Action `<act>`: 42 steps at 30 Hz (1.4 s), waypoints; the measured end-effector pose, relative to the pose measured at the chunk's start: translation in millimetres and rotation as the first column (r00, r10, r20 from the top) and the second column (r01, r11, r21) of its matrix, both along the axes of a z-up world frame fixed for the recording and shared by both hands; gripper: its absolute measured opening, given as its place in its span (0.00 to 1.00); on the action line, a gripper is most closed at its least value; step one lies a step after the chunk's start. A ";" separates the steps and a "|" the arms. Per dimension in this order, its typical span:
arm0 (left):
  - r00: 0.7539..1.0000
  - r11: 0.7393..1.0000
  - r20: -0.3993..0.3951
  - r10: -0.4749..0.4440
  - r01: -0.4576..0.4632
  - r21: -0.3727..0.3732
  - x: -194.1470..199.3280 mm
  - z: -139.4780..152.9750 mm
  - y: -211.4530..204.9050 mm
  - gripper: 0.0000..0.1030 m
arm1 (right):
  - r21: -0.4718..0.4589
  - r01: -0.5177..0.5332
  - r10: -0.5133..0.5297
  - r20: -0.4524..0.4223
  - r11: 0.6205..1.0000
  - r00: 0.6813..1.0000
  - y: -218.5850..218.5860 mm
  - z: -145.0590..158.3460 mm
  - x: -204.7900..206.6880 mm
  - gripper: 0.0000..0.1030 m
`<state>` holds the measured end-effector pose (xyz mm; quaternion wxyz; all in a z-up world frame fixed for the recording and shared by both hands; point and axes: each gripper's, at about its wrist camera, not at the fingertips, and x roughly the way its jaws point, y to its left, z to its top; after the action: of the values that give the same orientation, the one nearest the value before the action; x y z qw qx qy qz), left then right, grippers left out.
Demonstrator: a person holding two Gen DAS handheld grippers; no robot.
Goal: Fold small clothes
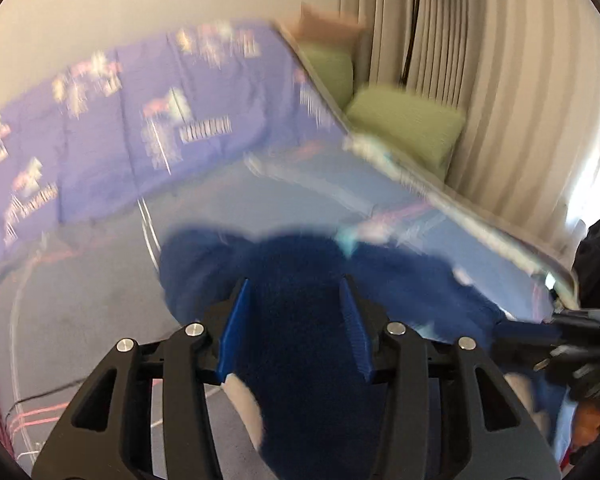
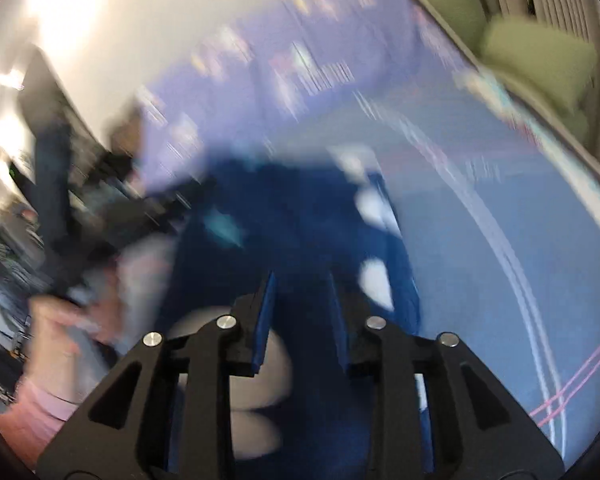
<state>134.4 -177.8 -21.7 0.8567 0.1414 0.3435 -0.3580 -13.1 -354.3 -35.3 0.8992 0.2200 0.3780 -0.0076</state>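
Observation:
A dark blue garment (image 1: 400, 280) with pale patches lies bunched on a light blue sheet (image 1: 100, 288). In the left wrist view my left gripper (image 1: 294, 284) stands over it. Its blue fingers are well apart, and dark cloth shows in the gap without the pads pressing on it. In the right wrist view the same garment (image 2: 292, 208) fills the middle. My right gripper (image 2: 302, 280) hangs above it with a narrower gap between its fingers, and cloth shows there too. Both views are motion-blurred. The right gripper also shows at the right edge (image 1: 572, 336) of the left wrist view.
A purple patterned blanket (image 1: 120, 100) covers the far part of the bed. Green cushions (image 1: 404, 120) lie beyond the bed's edge, before a pale curtain (image 1: 500, 80). A person's hand (image 2: 60, 320) and pink sleeve (image 2: 40, 400) show at the left of the right wrist view.

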 end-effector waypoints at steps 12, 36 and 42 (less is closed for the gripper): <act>0.998 0.999 0.040 -0.042 0.042 -0.010 -4.5 -18.5 8.3 0.46 | 0.025 -0.025 0.026 -0.032 0.999 0.999 -6.4 5.2 3.4 0.25; 0.959 0.966 -0.208 0.191 -0.221 -0.132 86.3 -43.0 28.1 0.64 | -0.116 -0.046 0.031 -0.127 0.992 0.991 -3.7 -20.9 110.6 0.46; 0.974 0.946 -0.152 0.166 -0.201 -0.254 33.8 14.3 51.1 0.63 | -0.057 0.024 -0.025 -0.011 0.998 1.000 -14.0 15.0 66.1 0.47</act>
<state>168.2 -126.7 -7.4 0.8736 -0.0317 0.3582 -0.3279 53.1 -368.4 -20.3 0.9027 0.1988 0.3802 -0.0308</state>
